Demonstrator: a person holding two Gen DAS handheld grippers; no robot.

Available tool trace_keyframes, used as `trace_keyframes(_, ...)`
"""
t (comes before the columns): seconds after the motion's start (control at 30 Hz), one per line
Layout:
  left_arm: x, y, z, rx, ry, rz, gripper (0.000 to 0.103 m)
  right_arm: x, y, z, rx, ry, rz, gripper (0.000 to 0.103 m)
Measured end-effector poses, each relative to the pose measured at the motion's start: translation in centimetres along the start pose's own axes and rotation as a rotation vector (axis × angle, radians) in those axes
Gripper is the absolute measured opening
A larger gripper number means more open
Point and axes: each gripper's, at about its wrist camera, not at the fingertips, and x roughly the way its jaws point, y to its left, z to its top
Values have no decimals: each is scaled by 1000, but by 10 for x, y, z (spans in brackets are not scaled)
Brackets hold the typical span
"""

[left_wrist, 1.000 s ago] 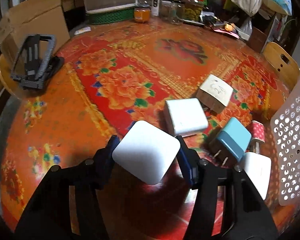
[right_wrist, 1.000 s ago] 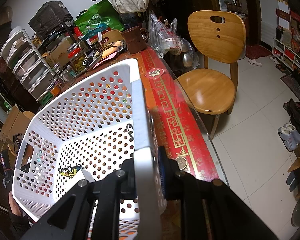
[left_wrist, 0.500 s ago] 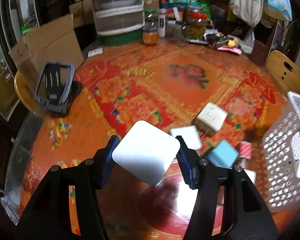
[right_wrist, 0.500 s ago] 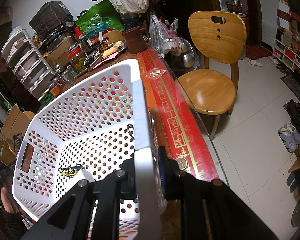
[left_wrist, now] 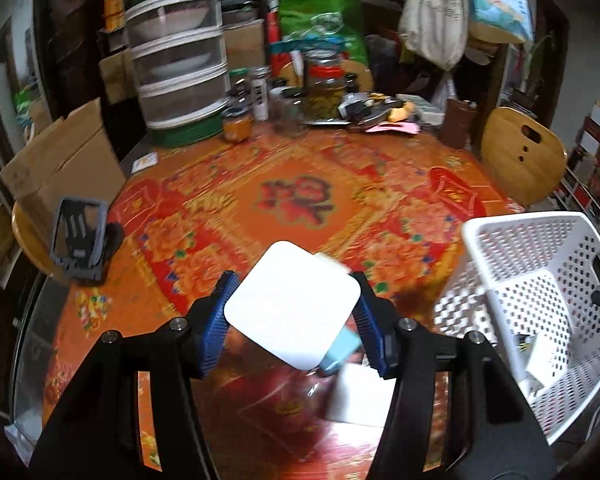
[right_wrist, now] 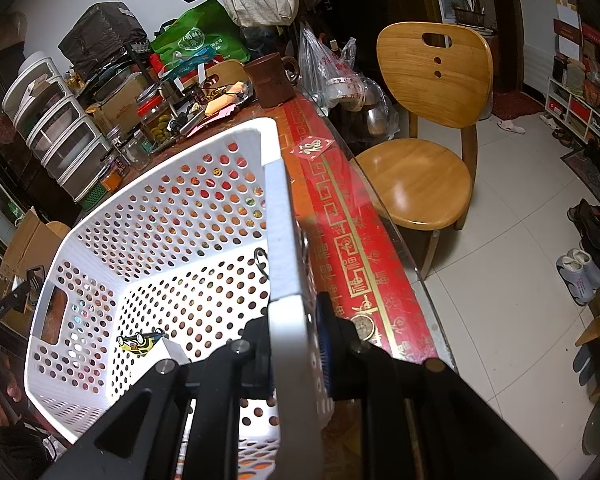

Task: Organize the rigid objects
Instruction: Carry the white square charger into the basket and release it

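Note:
My left gripper [left_wrist: 294,316] is shut on a white square charger block [left_wrist: 292,308] and holds it well above the red floral table [left_wrist: 292,196]. Below it lie a light blue charger [left_wrist: 342,354] and a blurred white one [left_wrist: 360,396]. The white perforated basket [left_wrist: 540,280] stands at the right. My right gripper [right_wrist: 294,344] is shut on the basket's near wall [right_wrist: 284,240]. Inside the basket [right_wrist: 160,216] lie a white block [right_wrist: 164,360] and a small yellow-black item [right_wrist: 138,342].
A black phone stand [left_wrist: 78,236] sits at the table's left edge. Stacked drawers [left_wrist: 176,68], jars [left_wrist: 324,88] and clutter line the far side. A wooden chair [right_wrist: 424,160] stands past the table's edge; another chair back [left_wrist: 520,156] shows far right.
My left gripper has lifted the white charger block higher and swung right toward the basket; the chargers on the table dropped below it. The right gripper has held still on the basket wall.

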Motion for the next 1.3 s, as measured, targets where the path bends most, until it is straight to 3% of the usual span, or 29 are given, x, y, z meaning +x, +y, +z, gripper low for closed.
trace_keyframes(0.6,-28,-112,32,146,-42,-93,54,0,1,0,0,-1,1,16)
trace_keyframes(1.3,2,-234,9,321,43,-169,54,-1,1,1,-2,-2,3,16)
